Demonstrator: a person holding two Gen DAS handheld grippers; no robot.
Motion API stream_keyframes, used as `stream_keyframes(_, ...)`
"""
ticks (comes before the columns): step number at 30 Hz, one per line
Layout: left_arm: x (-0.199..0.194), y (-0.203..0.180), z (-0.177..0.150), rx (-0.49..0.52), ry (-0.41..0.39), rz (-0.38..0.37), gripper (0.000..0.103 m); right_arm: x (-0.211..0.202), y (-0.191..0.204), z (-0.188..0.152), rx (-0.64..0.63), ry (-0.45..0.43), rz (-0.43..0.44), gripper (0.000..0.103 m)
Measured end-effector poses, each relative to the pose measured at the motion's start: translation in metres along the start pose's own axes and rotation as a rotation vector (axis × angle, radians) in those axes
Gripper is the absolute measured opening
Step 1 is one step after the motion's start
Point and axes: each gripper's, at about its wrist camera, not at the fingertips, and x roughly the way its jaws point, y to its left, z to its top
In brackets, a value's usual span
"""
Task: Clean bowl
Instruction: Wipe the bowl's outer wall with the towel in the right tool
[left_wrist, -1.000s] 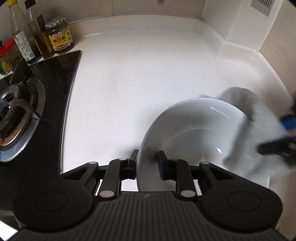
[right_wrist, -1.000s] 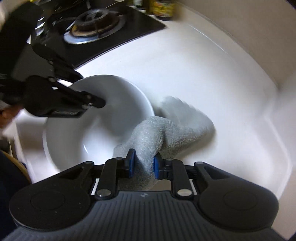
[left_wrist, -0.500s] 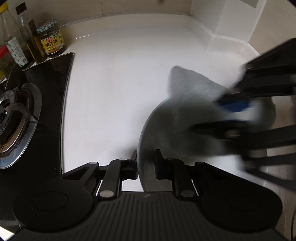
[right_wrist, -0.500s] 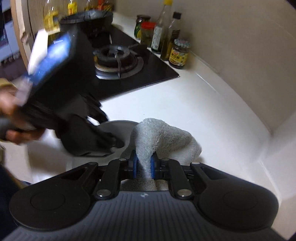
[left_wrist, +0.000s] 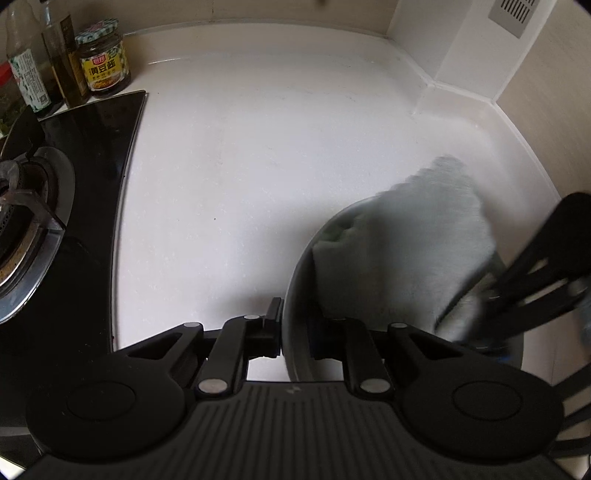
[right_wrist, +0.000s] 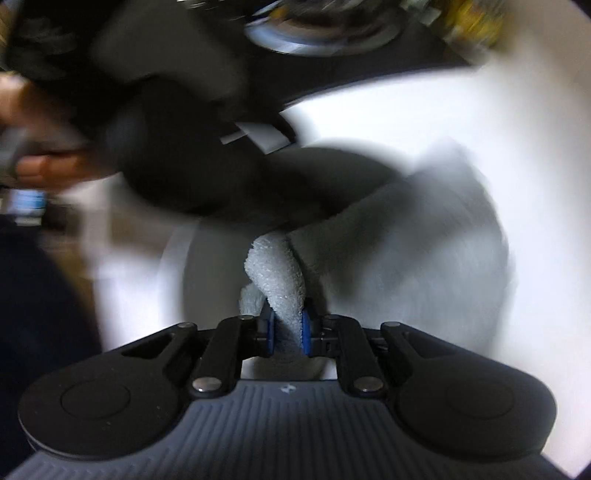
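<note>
Left gripper (left_wrist: 293, 328) clamped on the near rim of the white bowl (left_wrist: 295, 295), one finger outside the wall and one inside, jaws just eased a touch wider yet pressing the rim. Bowl resting on the white counter (left_wrist: 258, 166) right of the black hob (left_wrist: 85, 155). Right gripper (right_wrist: 287, 332) pinched tight on the grey cloth (right_wrist: 280, 280), which lies inside the bowl, blurred.

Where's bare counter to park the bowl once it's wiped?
Bare counter lies between the black hob and the bowl, back to the wall. Crowded: jar and bottles at the back-left corner, cloth and both grippers around the bowl.
</note>
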Motion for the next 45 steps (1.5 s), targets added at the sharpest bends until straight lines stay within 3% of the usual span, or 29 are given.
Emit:
stream_keyframes(3, 0.0, -0.001, 0.0, 0.015, -0.001, 0.003, 0.018, -0.034, -0.014, -0.012, 0.105, -0.069, 0.125, 0.011)
stream_keyframes(5, 0.0, -0.001, -0.001, 0.018, -0.002, -0.001, 0.017, -0.061, -0.019, -0.021, 0.134, -0.125, 0.147, 0.011)
stream_keyframes(11, -0.001, -0.005, -0.001, 0.05, -0.007, 0.006, 0.017, -0.123, -0.025, -0.028, 0.133, -0.285, -0.227, 0.011)
stream_keyframes(13, -0.001, -0.005, -0.001, 0.049, -0.006, 0.003, 0.016, -0.128, -0.034, -0.021, 0.142, -0.37, -0.261, 0.011)
stream_keyframes(16, -0.001, -0.006, -0.002, 0.054, -0.01, 0.005, 0.016, -0.121, -0.052, 0.008, 0.111, -0.477, -0.205, 0.011)
stream_keyframes(21, -0.001, -0.009, -0.003, 0.059, -0.017, 0.017, 0.017, -0.056, -0.069, 0.064, -0.057, -0.23, -0.106, 0.011)
stream_keyframes(25, -0.001, -0.011, -0.004, 0.062, -0.023, 0.029, 0.018, -0.025, -0.071, 0.087, -0.168, -0.104, -0.139, 0.011)
stream_keyframes(30, 0.001, -0.012, -0.003, 0.044, -0.036, 0.036, 0.022, -0.002, -0.092, 0.086, -0.181, 0.007, -0.137, 0.011)
stream_keyframes(34, 0.004, -0.017, -0.001, 0.041, -0.04, 0.049, 0.026, -0.013, -0.109, 0.057, -0.058, -0.05, -0.106, 0.011)
stream_keyframes(38, 0.006, -0.019, 0.002, 0.035, -0.046, 0.06, 0.029, -0.02, -0.118, 0.017, 0.087, -0.091, -0.128, 0.011)
stream_keyframes(45, 0.012, -0.024, 0.005, 0.039, -0.052, 0.081, 0.033, -0.026, -0.085, -0.062, 0.267, -0.172, -0.186, 0.011)
